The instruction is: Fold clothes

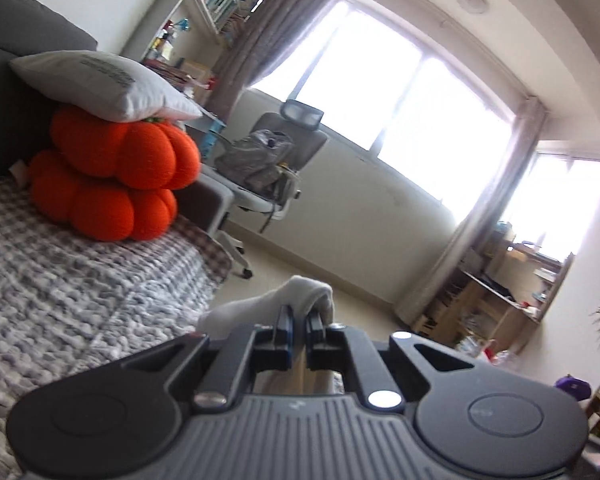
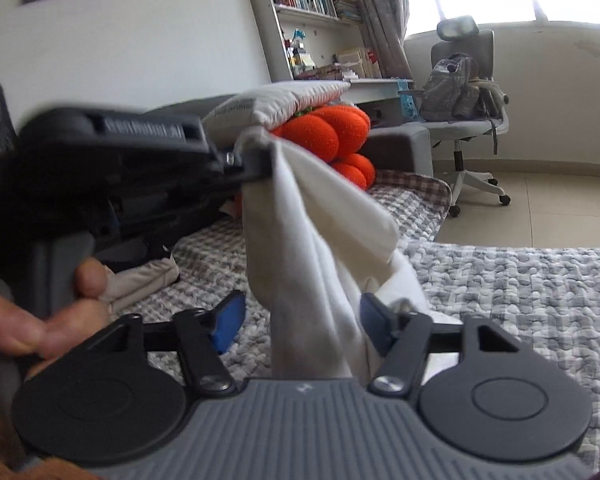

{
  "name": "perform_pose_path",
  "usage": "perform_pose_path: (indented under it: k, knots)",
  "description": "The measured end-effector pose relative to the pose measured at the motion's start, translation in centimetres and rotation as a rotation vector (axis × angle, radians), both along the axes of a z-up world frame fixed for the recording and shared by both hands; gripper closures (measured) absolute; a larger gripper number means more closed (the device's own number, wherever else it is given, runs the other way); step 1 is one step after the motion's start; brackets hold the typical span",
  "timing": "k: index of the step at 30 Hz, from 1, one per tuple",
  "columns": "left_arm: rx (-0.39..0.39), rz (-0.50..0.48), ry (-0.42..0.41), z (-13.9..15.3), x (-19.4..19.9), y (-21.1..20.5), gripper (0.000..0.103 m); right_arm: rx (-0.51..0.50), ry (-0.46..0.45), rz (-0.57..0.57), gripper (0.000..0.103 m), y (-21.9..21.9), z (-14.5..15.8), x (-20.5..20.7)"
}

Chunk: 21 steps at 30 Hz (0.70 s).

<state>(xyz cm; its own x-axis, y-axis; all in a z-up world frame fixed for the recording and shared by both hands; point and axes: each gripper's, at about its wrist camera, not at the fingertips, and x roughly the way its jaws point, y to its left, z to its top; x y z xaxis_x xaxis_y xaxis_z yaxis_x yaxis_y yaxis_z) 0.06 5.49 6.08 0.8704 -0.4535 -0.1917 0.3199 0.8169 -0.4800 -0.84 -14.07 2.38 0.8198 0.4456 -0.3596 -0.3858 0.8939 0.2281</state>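
Observation:
My left gripper [image 1: 299, 318] is shut on a white garment [image 1: 288, 296] and holds it up above the bed; only a bunched fold shows over its fingers. In the right wrist view the left gripper [image 2: 260, 164] pinches the top of the white garment [image 2: 312, 248], which hangs down in folds. My right gripper [image 2: 300, 320] is open, its blue pads on either side of the hanging cloth, not closed on it. The cloth's lower end is hidden behind the right gripper's body.
A grey checked blanket [image 2: 520, 292] covers the bed. Two stacked orange pumpkin cushions [image 1: 112, 176] and a white pillow [image 1: 100, 84] sit at its head. A folded beige garment [image 2: 140, 280] lies on the bed. An office chair [image 2: 468, 120] with a backpack stands by the window.

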Motion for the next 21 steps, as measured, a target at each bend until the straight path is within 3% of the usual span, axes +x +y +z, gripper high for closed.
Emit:
perform_pose_path:
  k: [2,3,8,10,13,21]
  knots:
    - [0.005,-0.015,-0.001,-0.1,0.0,-0.3,0.097,-0.013,0.035,-0.028,0.088,-0.1,-0.5,0.8]
    - [0.012,-0.016,0.000,-0.2,0.1,-0.4,0.097,0.006,0.045,-0.055,0.091,-0.6,-0.6,1.2]
    - [0.022,-0.019,0.017,-0.7,0.7,-0.4,0.087,0.091,0.052,-0.177,0.096,-3.5,0.0,1.9]
    - [0.029,-0.021,0.042,-1.2,1.2,-0.4,0.067,0.113,0.046,-0.221,0.096,-4.8,0.1,1.9]
    - [0.055,-0.014,0.090,-2.1,2.1,-0.6,0.056,0.142,0.045,-0.270,0.096,-6.5,0.2,2.0]
    - [0.124,0.006,0.218,-4.6,4.5,-1.2,0.044,0.170,0.035,-0.365,0.097,-10.0,0.4,1.6]
